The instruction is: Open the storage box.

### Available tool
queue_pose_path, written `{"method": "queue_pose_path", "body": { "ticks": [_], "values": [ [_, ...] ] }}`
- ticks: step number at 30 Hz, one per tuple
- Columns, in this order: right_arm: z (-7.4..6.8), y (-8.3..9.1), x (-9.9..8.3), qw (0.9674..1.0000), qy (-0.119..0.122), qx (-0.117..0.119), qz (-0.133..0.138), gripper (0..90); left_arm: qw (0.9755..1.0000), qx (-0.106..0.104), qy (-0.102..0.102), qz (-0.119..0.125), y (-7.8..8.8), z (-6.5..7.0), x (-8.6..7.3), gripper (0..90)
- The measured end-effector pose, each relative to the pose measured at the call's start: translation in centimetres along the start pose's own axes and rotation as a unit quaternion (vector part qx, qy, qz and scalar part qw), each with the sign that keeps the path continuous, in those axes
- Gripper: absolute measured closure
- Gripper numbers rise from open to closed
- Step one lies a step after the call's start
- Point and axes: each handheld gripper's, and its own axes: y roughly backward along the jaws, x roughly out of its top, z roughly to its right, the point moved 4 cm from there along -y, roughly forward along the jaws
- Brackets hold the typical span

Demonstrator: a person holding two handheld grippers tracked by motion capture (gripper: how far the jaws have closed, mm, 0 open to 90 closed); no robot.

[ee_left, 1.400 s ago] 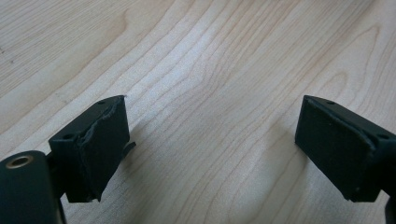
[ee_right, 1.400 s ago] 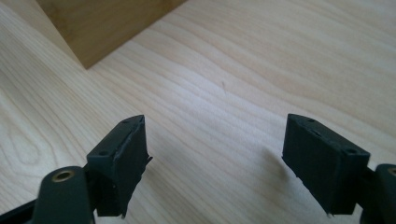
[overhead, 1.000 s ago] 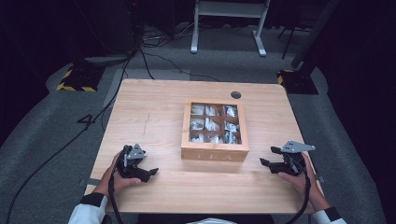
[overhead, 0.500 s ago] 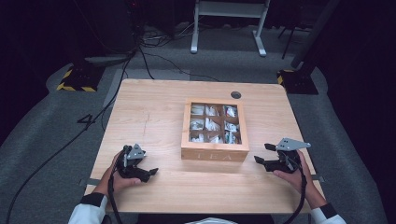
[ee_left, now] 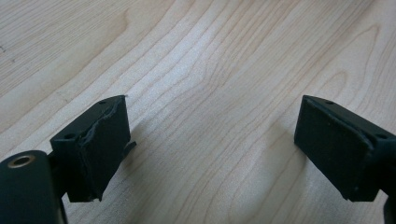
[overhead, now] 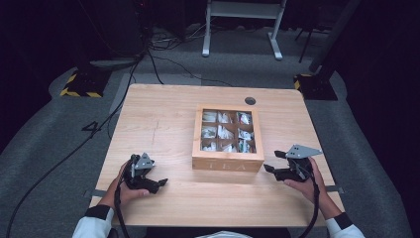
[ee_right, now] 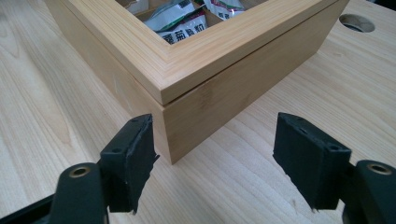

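A wooden tea box (overhead: 228, 161) with a windowed lid stands in the middle of the table; tea packets (overhead: 221, 132) show through the glass in several compartments. My right gripper (overhead: 270, 163) is open, just right of the box's front right corner. In the right gripper view that box corner (ee_right: 169, 135) stands just ahead of my open right gripper (ee_right: 212, 158), nearer the left pad, and the lid sits shut on the base. My left gripper (overhead: 158, 178) rests open on the table at the front left, well clear of the box. In the left gripper view my left gripper (ee_left: 212, 144) has bare wood between its pads.
The light wooden table (overhead: 163, 114) has a round cable hole (overhead: 250, 100) at the back, behind the box. Cables (overhead: 124, 99) run over the grey floor at the left. A white desk frame (overhead: 242, 25) stands beyond the table.
My right gripper has moved left toward the box's front right corner. The left gripper has stayed put.
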Motion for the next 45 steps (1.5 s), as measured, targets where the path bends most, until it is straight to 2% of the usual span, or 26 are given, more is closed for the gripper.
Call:
{"method": "queue_pose_path", "body": {
  "ticks": [7, 26, 31, 37, 40, 42, 45],
  "values": [
    [-0.5, -0.6, 0.4, 0.9999, 0.011, -0.002, -0.008, 30.1, 1.0000, 0.000, 0.002, 0.000, 0.0, 0.0, 0.0, 10.9],
    [-0.7, -1.5, 0.8, 0.9999, 0.010, 0.000, -0.011, 29.9, 1.0000, 0.001, 0.001, 0.000, 0.0, 0.0, 0.0, 10.9],
    [-0.9, -1.8, 1.2, 0.9999, 0.008, 0.009, -0.005, 30.0, 1.0000, 0.000, 0.002, -0.001, 0.0, 0.0, 0.0, 10.9],
    [-1.1, -1.9, 1.5, 0.9996, -0.002, 0.026, 0.005, 35.3, 1.0000, 0.001, 0.002, 0.000, 0.0, 0.0, 0.0, 10.8],
    [-1.4, -2.0, 1.7, 0.9996, 0.004, 0.028, 0.005, 38.9, 1.0000, 0.000, 0.002, -0.001, 0.0, 0.0, 0.0, 10.9],
    [-1.5, -2.2, 1.8, 0.9996, 0.004, 0.026, 0.005, 37.1, 1.0000, 0.001, 0.002, 0.000, 0.0, 0.0, 0.0, 10.9],
    [-1.4, -2.2, 1.9, 0.9993, -0.009, 0.036, 0.009, 38.7, 1.0000, 0.000, 0.002, -0.001, 0.0, 0.0, 0.0, 10.9]
  ]
}}
